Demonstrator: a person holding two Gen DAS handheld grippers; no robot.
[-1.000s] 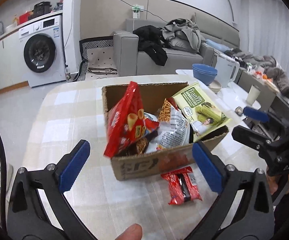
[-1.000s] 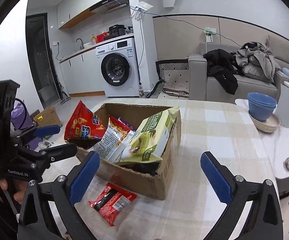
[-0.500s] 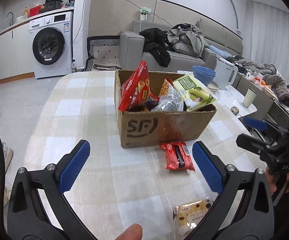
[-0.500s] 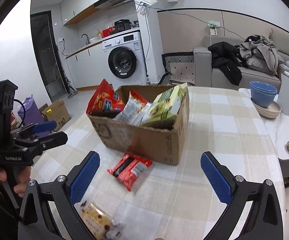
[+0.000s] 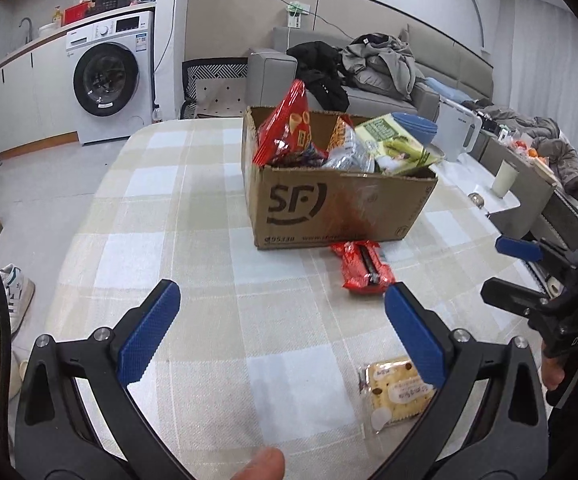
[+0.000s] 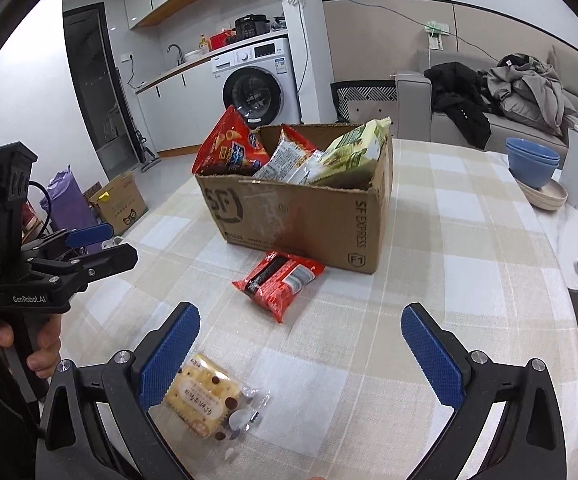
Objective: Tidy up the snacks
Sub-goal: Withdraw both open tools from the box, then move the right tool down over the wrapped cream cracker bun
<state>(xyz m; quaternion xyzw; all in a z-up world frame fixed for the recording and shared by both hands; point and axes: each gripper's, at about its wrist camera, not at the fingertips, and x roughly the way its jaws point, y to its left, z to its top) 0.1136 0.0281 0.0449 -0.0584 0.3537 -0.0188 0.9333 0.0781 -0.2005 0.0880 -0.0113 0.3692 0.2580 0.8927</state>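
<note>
Both grippers, left gripper [image 5: 281,328] and right gripper [image 6: 299,350], spread wide, holding nothing. Cardboard box [image 5: 341,204] mid-tabletop, stuffed with snack bags; red packet [image 6: 279,280] just before it, cracker pack [image 6: 205,398] nearer the front edge.

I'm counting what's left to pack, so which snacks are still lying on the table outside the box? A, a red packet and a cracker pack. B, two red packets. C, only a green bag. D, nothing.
A: the red packet lies just in front of the box, and the cracker pack lies nearer, by the right tongs.
</note>
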